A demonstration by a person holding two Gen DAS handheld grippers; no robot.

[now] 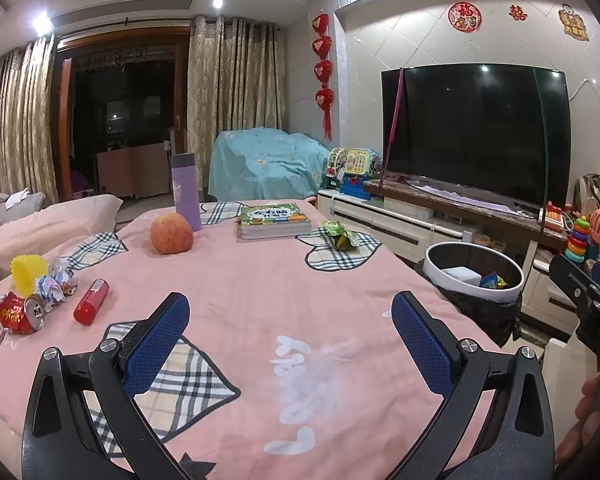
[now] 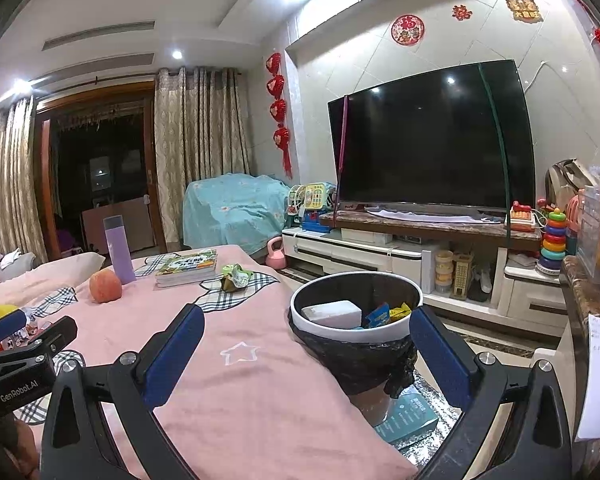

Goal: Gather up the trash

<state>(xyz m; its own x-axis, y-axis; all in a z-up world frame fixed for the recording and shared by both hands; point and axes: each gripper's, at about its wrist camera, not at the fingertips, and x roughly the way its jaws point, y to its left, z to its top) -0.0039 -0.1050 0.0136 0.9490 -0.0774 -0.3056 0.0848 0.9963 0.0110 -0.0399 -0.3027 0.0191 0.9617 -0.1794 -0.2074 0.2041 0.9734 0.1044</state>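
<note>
Trash sits in two spots on the pink-covered bench (image 1: 260, 280): a crushed can (image 1: 20, 314), crumpled paper (image 1: 58, 280) and a yellow cup (image 1: 29, 272) at the left edge, and a green wrapper (image 1: 340, 234) near the far right corner. Both the left gripper (image 1: 290, 340) and the right gripper (image 2: 306, 356) hover with jaws apart, holding nothing. The bin (image 2: 356, 312) stands just off the right edge, so a long carry could drop light paper short of it. The apple (image 1: 171, 234), book (image 1: 274, 222) and red tube (image 1: 91, 302) risk being grabbed by mistake.

A counter (image 1: 260, 280) under a pink cloth carries an apple (image 1: 171, 233), a purple bottle (image 1: 186, 192), stacked books (image 1: 274, 222), a green wrapper (image 1: 340, 234), a red tube (image 1: 91, 301), a crushed can (image 1: 20, 314), crumpled paper (image 1: 58, 280) and a yellow cup (image 1: 29, 274).
</note>
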